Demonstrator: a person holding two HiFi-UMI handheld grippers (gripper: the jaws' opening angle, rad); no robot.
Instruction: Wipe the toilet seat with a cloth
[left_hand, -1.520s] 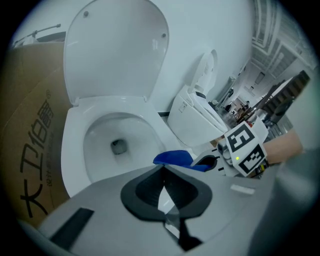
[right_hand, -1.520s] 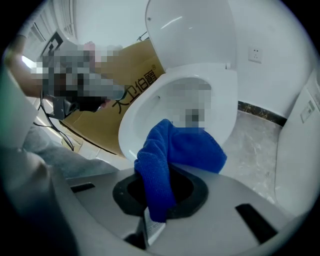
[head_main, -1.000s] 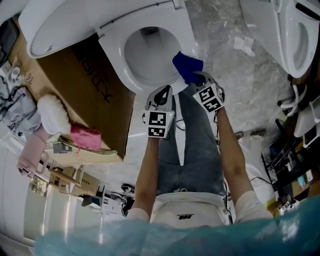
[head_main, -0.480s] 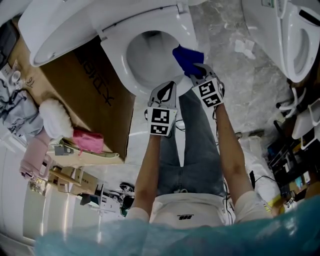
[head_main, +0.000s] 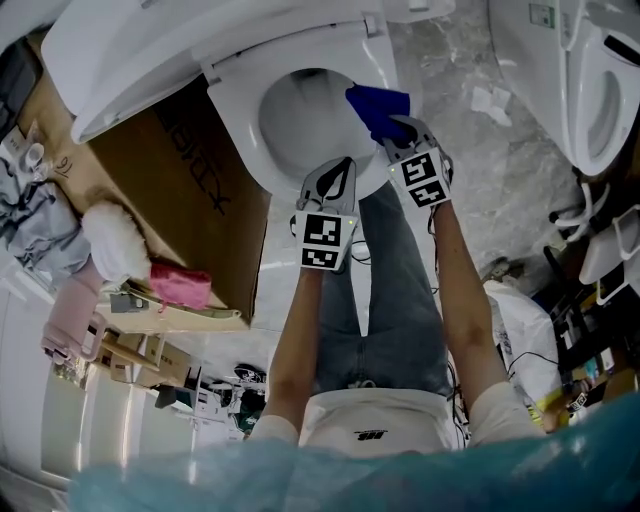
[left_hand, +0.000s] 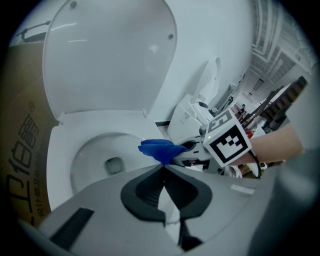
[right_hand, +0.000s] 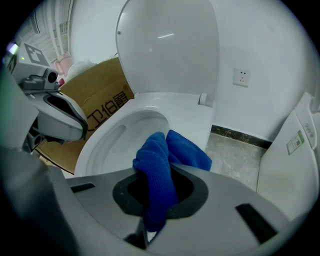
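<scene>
Where the head view looks steeply down past the person's forearms, the holdings read as follows.

1. Toilet seat (head_main: 232, 105): white and lowered on the bowl. The lid (head_main: 140, 45) stands raised behind it.
2. Cloth (head_main: 376, 106): blue and bunched. It sits at the seat's right edge, part of it over the bowl opening. Whether it presses on the seat cannot be told.
3. Right gripper (head_main: 396, 126): fingers clamped on the cloth. In the right gripper view a fold of cloth runs down between the dark pads, and the rest bulges out beyond them above the seat's right side.
4. Left gripper (left_hand: 163, 171): fingers together, with nothing between them. It is held at the seat's front edge, just beside the right gripper and pointing toward the bowl.
5. Cardboard box (head_main: 170, 170): brown with printed lettering, standing against the toilet's left side.
6. Second toilet (head_main: 590, 70): white, well apart at the floor's right edge.
7. Floor (head_main: 480, 160): grey with marbled tiles.
8. Wall socket (right_hand: 242, 78): white, on the wall to the right of the raised lid.
9. Pink bundle (head_main: 180, 285): near the box's lower corner, beside a white fluffy item (head_main: 110, 235).
10. Person: jeans (head_main: 400, 290) stand directly in front of the seat.
</scene>
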